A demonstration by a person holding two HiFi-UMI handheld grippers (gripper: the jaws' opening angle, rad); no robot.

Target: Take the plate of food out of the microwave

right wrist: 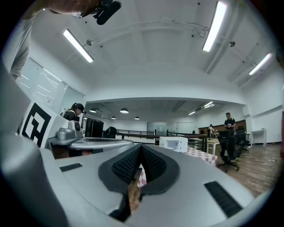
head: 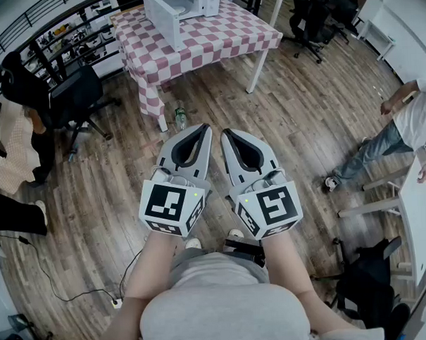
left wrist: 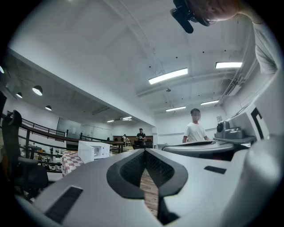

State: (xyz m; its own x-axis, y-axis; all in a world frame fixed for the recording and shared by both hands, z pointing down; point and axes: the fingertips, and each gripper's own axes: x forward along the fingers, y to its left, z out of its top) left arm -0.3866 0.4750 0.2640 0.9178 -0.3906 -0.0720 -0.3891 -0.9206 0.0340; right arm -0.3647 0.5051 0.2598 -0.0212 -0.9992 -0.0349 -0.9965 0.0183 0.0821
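Head view showed left gripper and right gripper clenched empty, with the microwave on its table at twelve o'clock.

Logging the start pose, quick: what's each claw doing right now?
Left claw: closed, nothing in it.
Right claw: closed, nothing in it.

Open white microwave on checkered table
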